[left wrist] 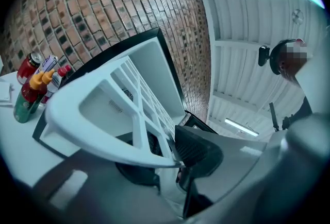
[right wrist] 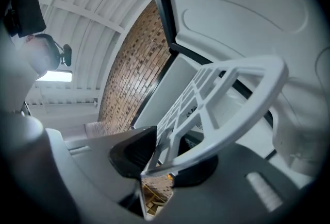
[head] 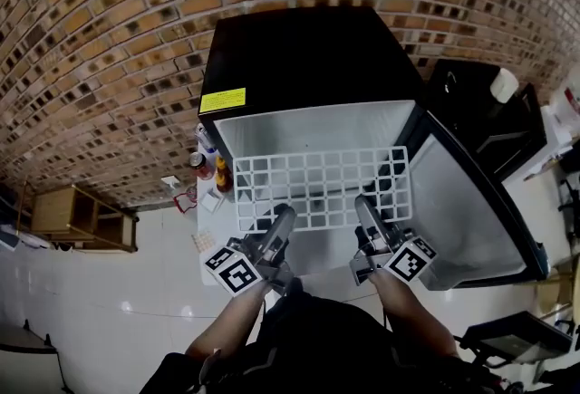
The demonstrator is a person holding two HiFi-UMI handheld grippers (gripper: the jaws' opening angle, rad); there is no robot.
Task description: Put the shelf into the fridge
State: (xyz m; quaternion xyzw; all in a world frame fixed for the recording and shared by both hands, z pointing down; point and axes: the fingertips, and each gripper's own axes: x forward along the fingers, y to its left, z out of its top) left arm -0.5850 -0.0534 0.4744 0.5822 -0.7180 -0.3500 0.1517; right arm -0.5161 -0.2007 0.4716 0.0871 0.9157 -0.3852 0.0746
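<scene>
A white grid shelf (head: pixel 319 187) hangs level in front of the open black fridge (head: pixel 304 66), its far edge at the mouth of the white interior (head: pixel 317 129). My left gripper (head: pixel 279 222) is shut on the shelf's near rim at the left, and my right gripper (head: pixel 367 213) is shut on the near rim at the right. In the left gripper view the shelf rim (left wrist: pixel 98 135) lies between the dark pads (left wrist: pixel 198 151). The right gripper view shows the rim (right wrist: pixel 232 125) clamped the same way beside a pad (right wrist: pixel 135 156).
The fridge door (head: pixel 471 211) stands open to the right. Bottles and a can (head: pixel 207 168) stand on the white floor left of the fridge, also seen as bottles (left wrist: pixel 31 89). A wooden rack (head: pixel 77 218) sits at far left against the brick wall (head: pixel 109 39). Black equipment (head: pixel 485 107) stands behind the door.
</scene>
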